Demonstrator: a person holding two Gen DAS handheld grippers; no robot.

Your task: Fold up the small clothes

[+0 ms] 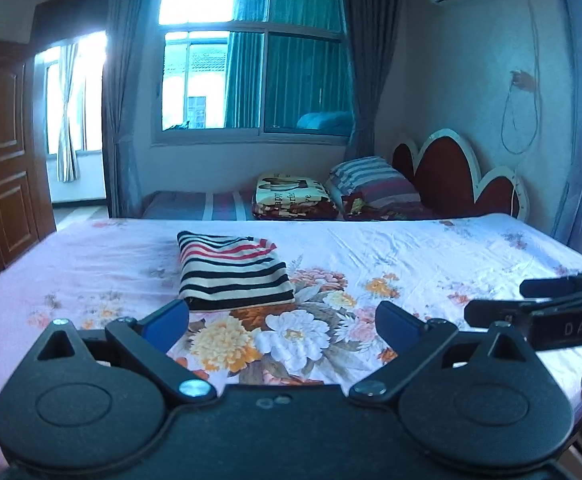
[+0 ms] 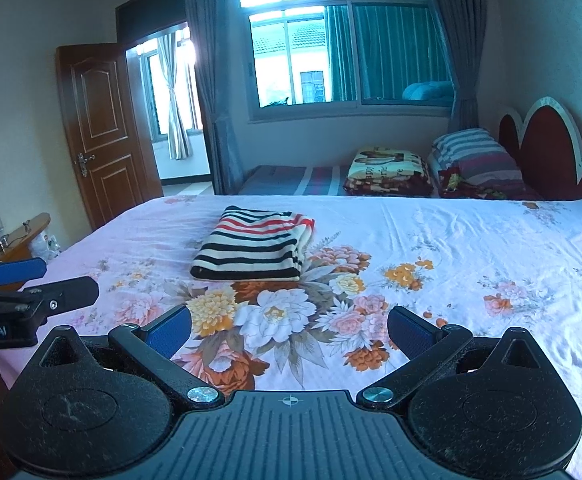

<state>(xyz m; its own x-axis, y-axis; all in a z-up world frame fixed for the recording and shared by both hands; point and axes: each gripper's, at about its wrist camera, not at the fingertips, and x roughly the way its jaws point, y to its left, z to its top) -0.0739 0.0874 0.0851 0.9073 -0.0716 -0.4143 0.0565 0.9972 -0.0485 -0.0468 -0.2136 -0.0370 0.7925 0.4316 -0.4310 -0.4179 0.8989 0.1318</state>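
Folding looks all but finished from where we stand: the striped garment (image 1: pixel 233 270) lies as a compact rectangle on the flowered bedsheet (image 1: pixel 431 256), toward the left half of the bed and clear of both tools. Our left claw (image 1: pixel 283 326) hangs above the near edge of the bed with its blue pads spread wide and nothing between them; the folded edge of the garment sits just beyond its left finger. Our right claw (image 2: pixel 290 330) is likewise wide apart and empty, hovering over the big flower print, with the garment ahead and a little to its left.

We judge the step in hand to be either a last tidy or a retreat. To do it well, we should check the far right corner, where a red-trimmed edge (image 2: pixel 305 222) looks slightly loose and rumpled. If we square it, we would come in low and flat, pinch only the top layer near that corner, and draw it in line with the stack without dragging the whole bundle across the sheet. Knit like this likely slides and springs back, so a light press along the fold afterwards should help. Otherwise we lift straight away, keeping the fingers off the stack.
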